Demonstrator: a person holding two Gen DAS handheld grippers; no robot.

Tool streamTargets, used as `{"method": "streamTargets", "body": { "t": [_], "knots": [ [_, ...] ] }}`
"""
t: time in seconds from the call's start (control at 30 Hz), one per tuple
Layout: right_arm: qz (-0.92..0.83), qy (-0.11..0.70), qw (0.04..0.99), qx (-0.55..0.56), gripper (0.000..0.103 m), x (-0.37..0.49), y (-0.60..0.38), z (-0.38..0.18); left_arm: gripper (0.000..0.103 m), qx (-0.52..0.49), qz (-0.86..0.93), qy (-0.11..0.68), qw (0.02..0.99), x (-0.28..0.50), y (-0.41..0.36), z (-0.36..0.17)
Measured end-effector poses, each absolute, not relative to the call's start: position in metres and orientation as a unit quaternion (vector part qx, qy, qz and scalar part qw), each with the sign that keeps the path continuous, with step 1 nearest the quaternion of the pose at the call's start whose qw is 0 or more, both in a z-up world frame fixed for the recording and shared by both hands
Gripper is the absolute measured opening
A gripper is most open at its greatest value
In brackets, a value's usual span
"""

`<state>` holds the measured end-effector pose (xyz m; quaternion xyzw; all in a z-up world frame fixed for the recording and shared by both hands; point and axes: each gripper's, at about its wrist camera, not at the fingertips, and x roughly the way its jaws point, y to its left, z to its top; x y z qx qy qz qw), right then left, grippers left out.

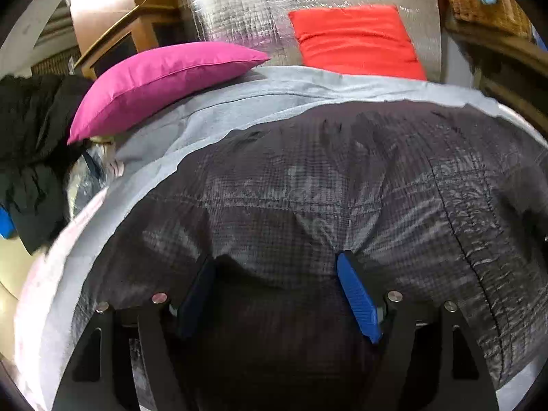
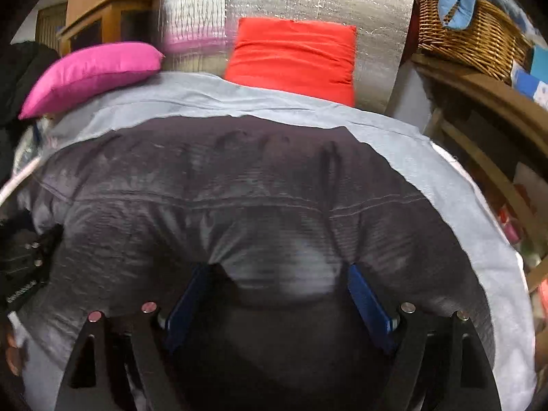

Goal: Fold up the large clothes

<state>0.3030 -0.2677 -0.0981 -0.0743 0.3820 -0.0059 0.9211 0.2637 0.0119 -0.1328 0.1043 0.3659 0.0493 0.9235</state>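
Both the left claw [image 1: 277,267] and right claw [image 2: 277,274] stood wide open, pads pressed into the dark, glossy, quilted jacket [image 1: 342,185], gripping nothing.

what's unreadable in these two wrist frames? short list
- Left gripper: fingers spread, but tips sink into the dark jacket; whether any fabric is pinched is hidden, left wrist view.
- Right gripper: same, plus motion blur, right wrist view.
- Jacket's near edge: hidden behind both gripper bodies.
- Wicker basket: contents cut off by the frame edge, right wrist view.
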Motion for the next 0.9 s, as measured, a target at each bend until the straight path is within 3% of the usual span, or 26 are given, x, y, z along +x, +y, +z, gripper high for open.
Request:
{"method": "streamTargets", "body": {
  "t": [0.3, 0.4, 0.5, 0.77, 0.9],
  "knots": [
    [-0.009, 0.422, 0.907, -0.016, 0.086, 0.313, -0.283, -0.076, 0.076, 0.062, 0.032, 0.383, 0.921, 0.257, 0.032, -0.104],
    [-0.011, 0.356, 0.934, 0.009, 0.088, 0.281, -0.297, -0.036, 0.077, 0.040, 0.062, 0.332, 0.940, 0.227, 0.057, -0.079],
    [-0.007, 0.333, 0.943, -0.001, 0.088, 0.256, -0.300, -0.024, 0.077, 0.040, 0.081, 0.330, 0.940, 0.213, 0.074, -0.077],
    [-0.037, 0.366, 0.930, -0.019, 0.088, 0.237, -0.314, -0.067, 0.078, 0.013, 0.106, 0.378, 0.919, 0.210, 0.086, -0.111],
    [-0.043, 0.383, 0.922, -0.018, 0.094, 0.244, -0.321, -0.083, 0.081, 0.030, 0.112, 0.382, 0.917, 0.221, 0.084, -0.117]
  ]
}}
